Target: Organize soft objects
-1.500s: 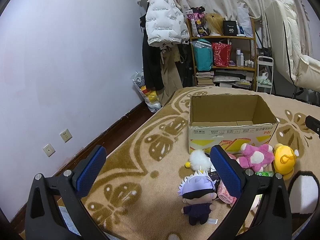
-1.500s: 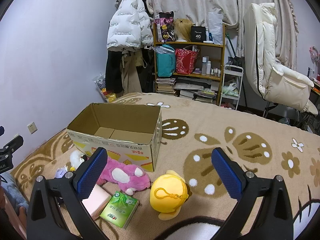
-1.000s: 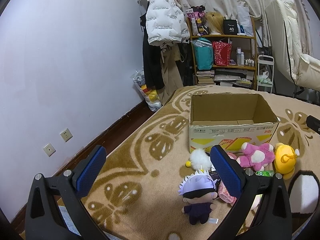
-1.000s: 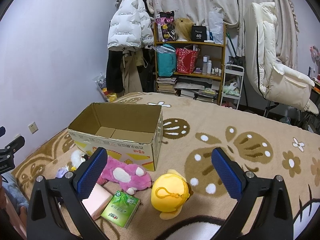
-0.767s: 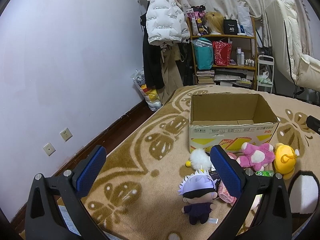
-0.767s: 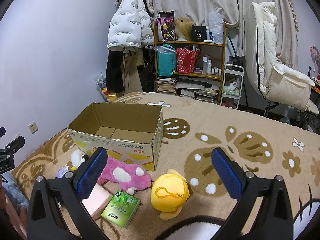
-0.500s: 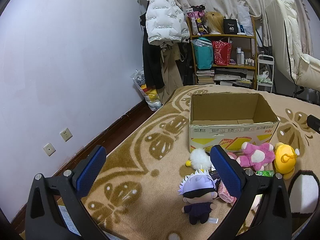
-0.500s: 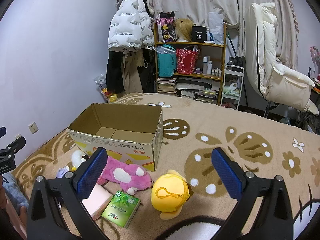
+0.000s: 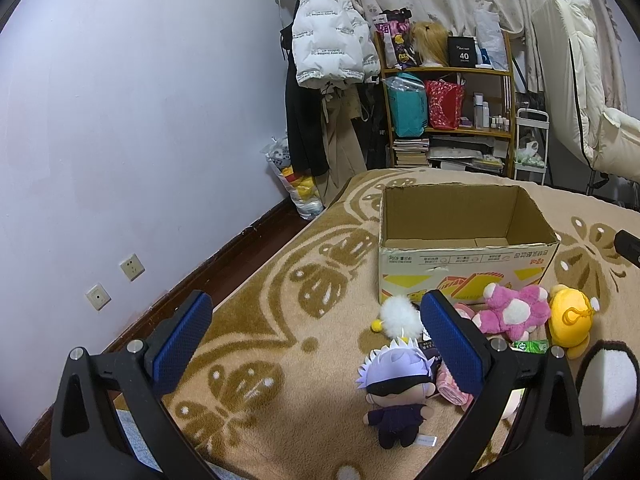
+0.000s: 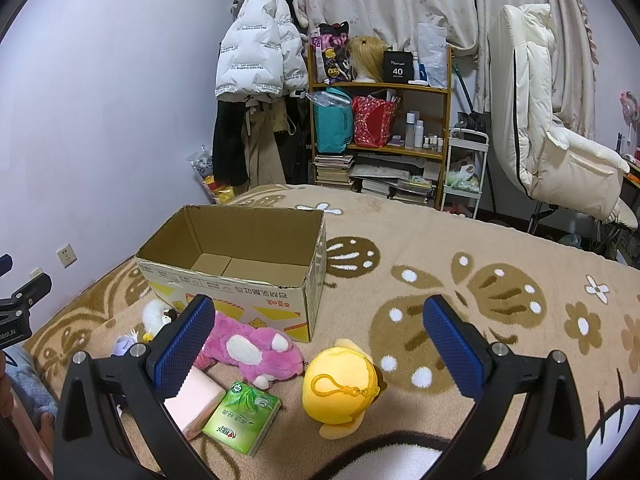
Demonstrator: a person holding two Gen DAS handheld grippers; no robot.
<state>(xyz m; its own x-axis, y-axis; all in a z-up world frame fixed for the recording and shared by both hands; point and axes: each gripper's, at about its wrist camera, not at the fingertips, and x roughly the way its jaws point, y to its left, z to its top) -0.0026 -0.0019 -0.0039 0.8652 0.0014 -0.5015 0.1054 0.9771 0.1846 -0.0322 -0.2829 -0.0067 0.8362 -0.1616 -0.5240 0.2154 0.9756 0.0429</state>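
Left gripper (image 9: pixel 314 332) and right gripper (image 10: pixel 320 340) spread wide, holding nothing, above the carpet (image 10: pixel 460 248). Just ahead: doll (image 9: pixel 394 376), tissue pack (image 10: pixel 241 412), yellow toy (image 10: pixel 340 384), pink toy (image 10: pixel 256 350). Beyond, touching the pink toy: open cardboard box (image 10: pixel 236 280).

Dim, cool indoor light, sharp focus (fisheye bends the edges).

Box top: cardboard box (image 10: pixel 236 276) stood open, interior bare, reachable from above.
Box front: pink plush (image 10: pixel 256 350), white pompom (image 9: pixel 400 314), doll (image 9: pixel 396 380), tissue pack (image 10: pixel 242 418) and yellow plush (image 10: pixel 340 388) crowded the carpet (image 10: pixel 460 280) there.
Right of box: carpet bare.
Left: wall (image 9: pixel 140 120) near.
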